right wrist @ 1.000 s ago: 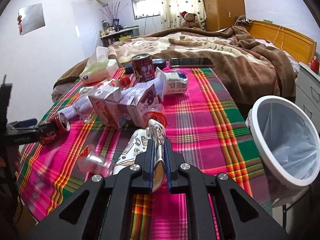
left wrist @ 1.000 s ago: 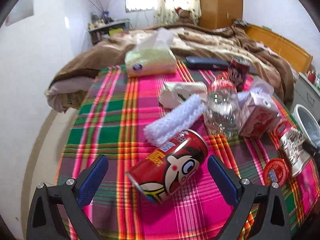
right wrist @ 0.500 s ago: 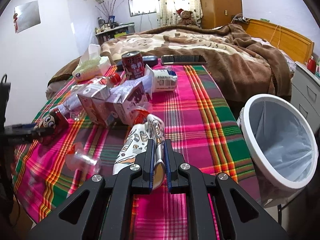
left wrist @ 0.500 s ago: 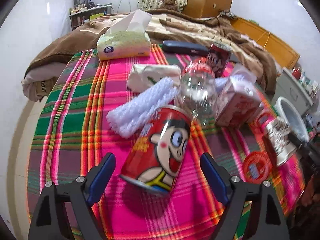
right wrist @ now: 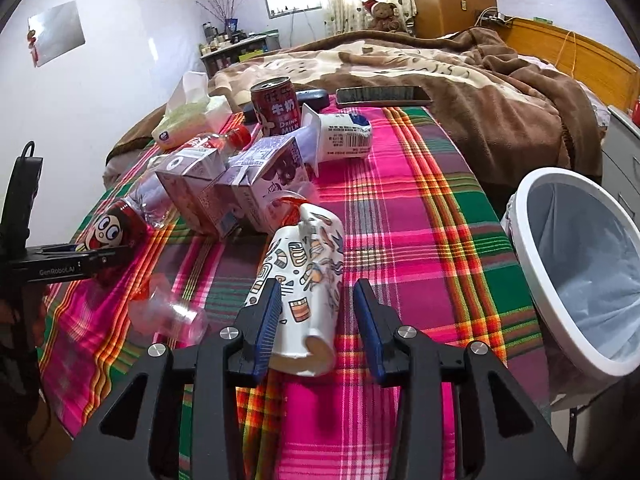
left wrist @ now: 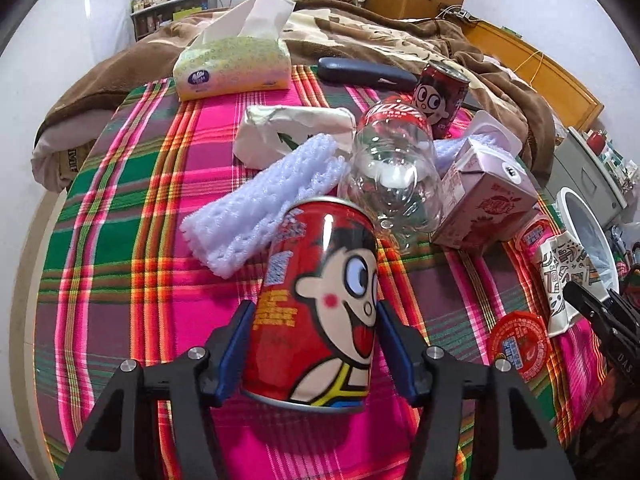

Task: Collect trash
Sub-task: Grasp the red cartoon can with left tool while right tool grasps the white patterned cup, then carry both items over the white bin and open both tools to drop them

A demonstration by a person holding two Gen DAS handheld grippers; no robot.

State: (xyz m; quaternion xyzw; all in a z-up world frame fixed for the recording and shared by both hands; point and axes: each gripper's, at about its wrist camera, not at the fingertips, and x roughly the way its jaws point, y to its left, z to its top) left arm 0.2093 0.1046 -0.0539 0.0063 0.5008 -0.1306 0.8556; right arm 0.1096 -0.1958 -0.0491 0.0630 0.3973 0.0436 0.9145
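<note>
red milk can (left wrist: 320,304) lies on its side between the left tool (left wrist: 316,356) pads, long axis running straight away from the tool along its pointing line, base rim toward the camera; jaws have just been closing and both blue pads now sit against the can's flanks, so it reads as gripped across its width. can rests on the plaid cloth of the bed (left wrist: 120,208), not lifted as far as i can tell. right tool (right wrist: 316,320) jaws have just been opening; the squashed patterned paper cup (right wrist: 304,280) lies between them, left pad touching or nearly so, right pad clearly apart, so nothing is held. cup's long axis also runs away from the tool, tilted a bit left. white lined trash bin (right wrist: 580,264) stands off the bed edge to the right of the right tool, well apart from the can, so the right hand is nearer to it. judgement: the can must travel rightward across the bed to reach the bin.
</note>
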